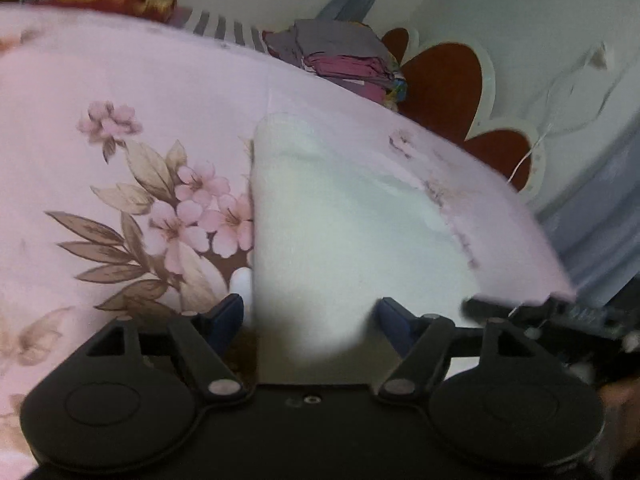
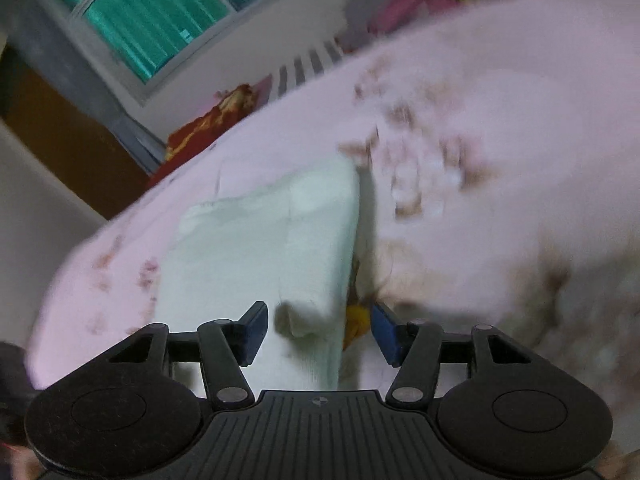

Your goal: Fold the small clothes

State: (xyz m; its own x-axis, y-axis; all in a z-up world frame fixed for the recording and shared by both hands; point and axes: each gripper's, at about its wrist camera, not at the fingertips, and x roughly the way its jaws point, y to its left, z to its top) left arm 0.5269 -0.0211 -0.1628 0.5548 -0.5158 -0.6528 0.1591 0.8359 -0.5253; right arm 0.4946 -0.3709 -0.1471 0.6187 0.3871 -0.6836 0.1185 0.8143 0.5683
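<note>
My left hand-held gripper [image 1: 310, 316] has its jaws spread apart, the near end of the folded white garment [image 1: 344, 216] lying between them untouched. My right hand-held gripper [image 2: 318, 322] is likewise parted over the same garment's corner, pads clear of it. The garment lies flat on the pink floral bedsheet [image 1: 120, 92]; folded clothes [image 1: 344, 64] sit stacked at the far edge.

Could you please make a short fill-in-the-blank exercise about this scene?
1. The white cloth lies on a pink bedsheet printed with ____.
2. The left gripper has its fingers ____.
3. Behind the bed, the window looks ____ in colour.

Missing words: flowers; open; green
</note>
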